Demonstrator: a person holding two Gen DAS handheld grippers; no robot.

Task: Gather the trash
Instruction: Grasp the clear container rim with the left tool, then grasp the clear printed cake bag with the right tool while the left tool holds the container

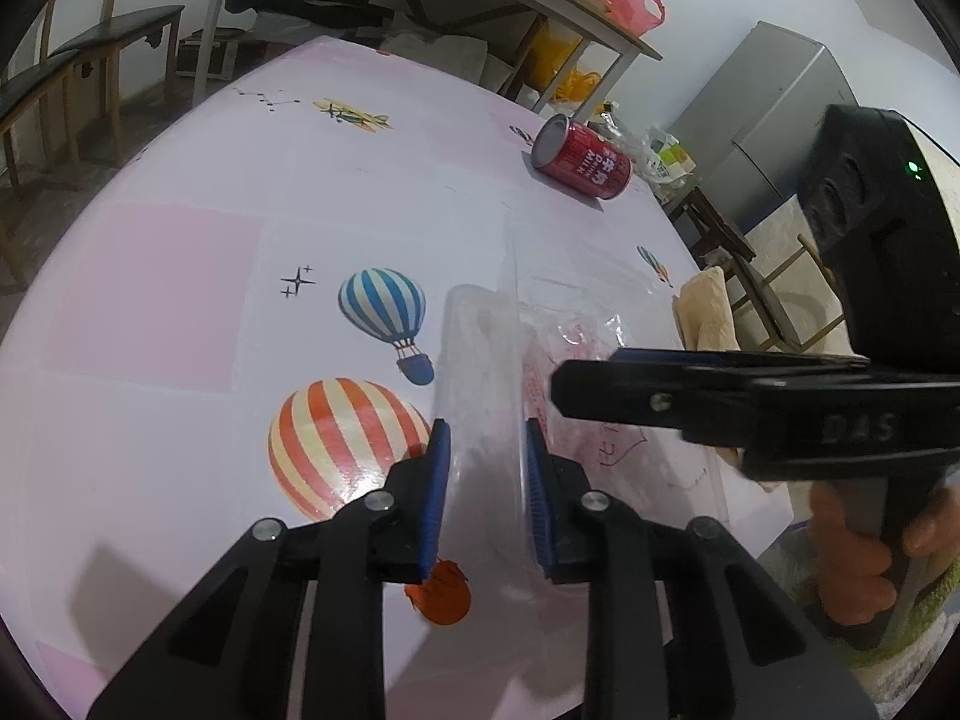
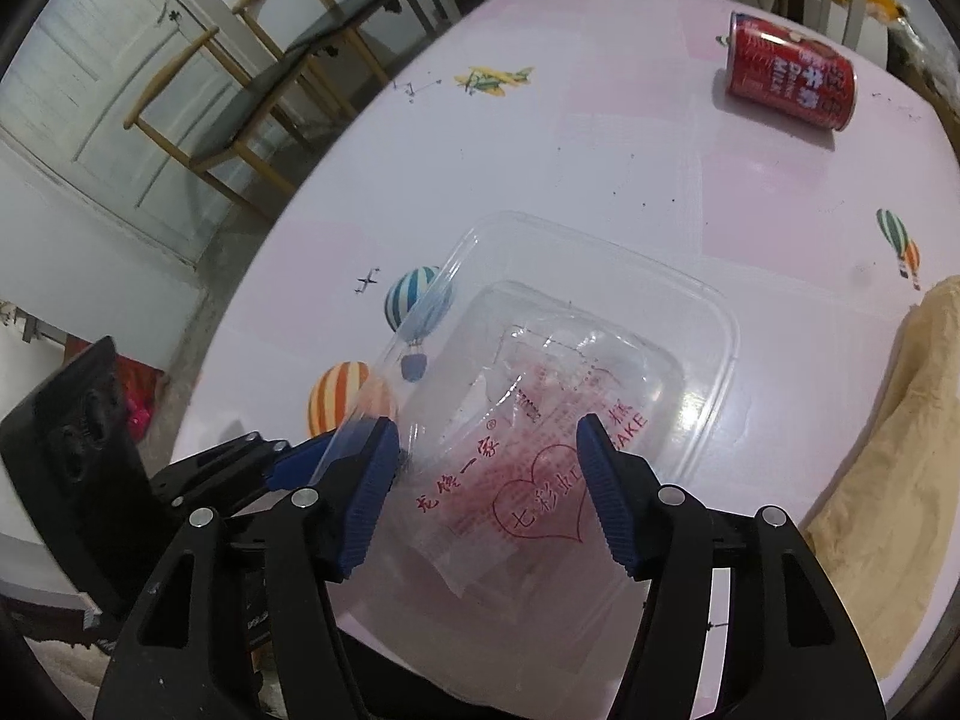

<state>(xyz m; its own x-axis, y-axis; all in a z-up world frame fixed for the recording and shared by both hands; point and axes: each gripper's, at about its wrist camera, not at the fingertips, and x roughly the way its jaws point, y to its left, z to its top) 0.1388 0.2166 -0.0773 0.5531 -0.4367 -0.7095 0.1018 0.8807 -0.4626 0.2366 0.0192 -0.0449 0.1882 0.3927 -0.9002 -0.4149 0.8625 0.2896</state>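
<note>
A clear plastic clamshell box [image 2: 606,324] lies on the pink table [image 2: 540,168], its lid [image 2: 414,330] raised on the left. Inside it lies a clear wrapper with red print [image 2: 528,468]. My left gripper [image 1: 487,447] has the lid's edge [image 1: 480,372] between its blue pads; whether the pads press it is unclear. In the right wrist view its fingers [image 2: 300,462] show at the lid's lower corner. My right gripper [image 2: 487,444] is open, its fingers hovering over the box and wrapper; it also shows in the left wrist view [image 1: 564,381]. A red can [image 2: 789,81] lies on its side at the far right, also in the left wrist view [image 1: 582,157].
A beige cloth [image 2: 888,438] hangs at the table's right edge. Wooden chairs [image 2: 258,90] stand to the left. A shelf with bags [image 1: 570,18] and a grey cabinet [image 1: 774,114] stand beyond the table.
</note>
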